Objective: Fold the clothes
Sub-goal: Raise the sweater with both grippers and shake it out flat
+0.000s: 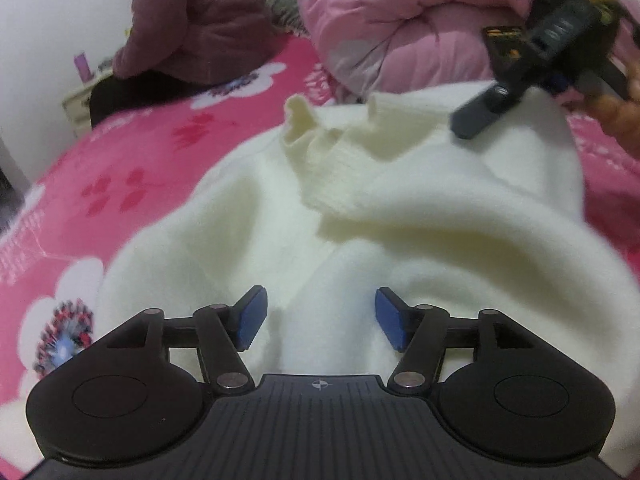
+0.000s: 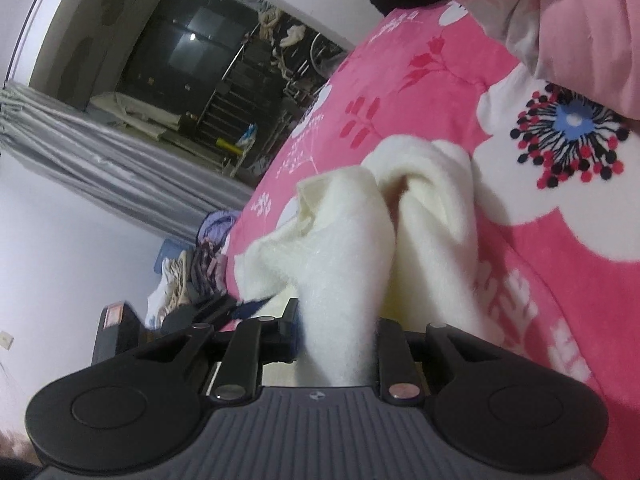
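Pink floral bedding [image 1: 132, 168] covers the bed surface and fills the left side of the left wrist view and the right half of the right wrist view. Rolled against it at the top of the left wrist frame lies a pale pink quilt [image 1: 400, 28]. At the upper left of that frame a seated person in a mauve padded jacket [image 1: 196, 20] faces away. A dark window [image 2: 180, 48] and grey curtain [image 2: 100, 160] occupy the upper left of the right wrist frame.

The cream sweater [image 1: 360, 208] lies spread on the bedding across the centre of the left wrist frame, its ribbed collar bunched in the upper middle.

The left gripper [image 1: 320, 316] hovers over the sweater at the bottom centre of its frame. Its blue pads [image 1: 252, 316] stand well apart with only loose fabric visible behind the gap; the tongs are released.

The right gripper [image 2: 336, 344] is clenched on a fold of the cream sweater [image 2: 352, 240], which rises between the jaws from the bottom centre of the right wrist frame. In the left wrist view the right gripper [image 1: 480, 116] appears at the upper right, at the far edge of the sweater.
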{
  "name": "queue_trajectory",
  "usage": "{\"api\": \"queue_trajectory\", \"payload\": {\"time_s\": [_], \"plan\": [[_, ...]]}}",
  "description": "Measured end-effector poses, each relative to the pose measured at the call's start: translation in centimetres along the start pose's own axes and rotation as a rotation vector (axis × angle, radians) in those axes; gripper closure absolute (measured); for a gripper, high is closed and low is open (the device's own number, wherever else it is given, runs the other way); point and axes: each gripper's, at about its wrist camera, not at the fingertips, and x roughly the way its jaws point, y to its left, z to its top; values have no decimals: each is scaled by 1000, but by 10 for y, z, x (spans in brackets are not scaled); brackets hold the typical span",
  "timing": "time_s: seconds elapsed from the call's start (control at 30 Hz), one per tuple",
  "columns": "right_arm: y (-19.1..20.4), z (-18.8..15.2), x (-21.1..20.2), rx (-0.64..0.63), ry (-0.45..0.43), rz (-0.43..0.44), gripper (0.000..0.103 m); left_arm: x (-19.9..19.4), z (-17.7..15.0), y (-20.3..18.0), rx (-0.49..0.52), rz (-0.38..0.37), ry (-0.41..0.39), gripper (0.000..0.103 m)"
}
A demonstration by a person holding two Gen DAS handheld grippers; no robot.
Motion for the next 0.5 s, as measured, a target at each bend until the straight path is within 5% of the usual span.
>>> {"api": "queue_trajectory", "payload": {"time_s": [0.2, 0.33, 0.5], "plan": [[9, -6, 3, -67, 19, -47, 81, -8, -10, 27, -285, -85, -13, 85], [21, -15, -13, -111, -4, -36, 87, -53, -18, 43, -435, -49, -122, 96], [45, -40, -33, -154, -32, 65, 88, -121, -20, 67, -594, 115, -276, 97]]}}
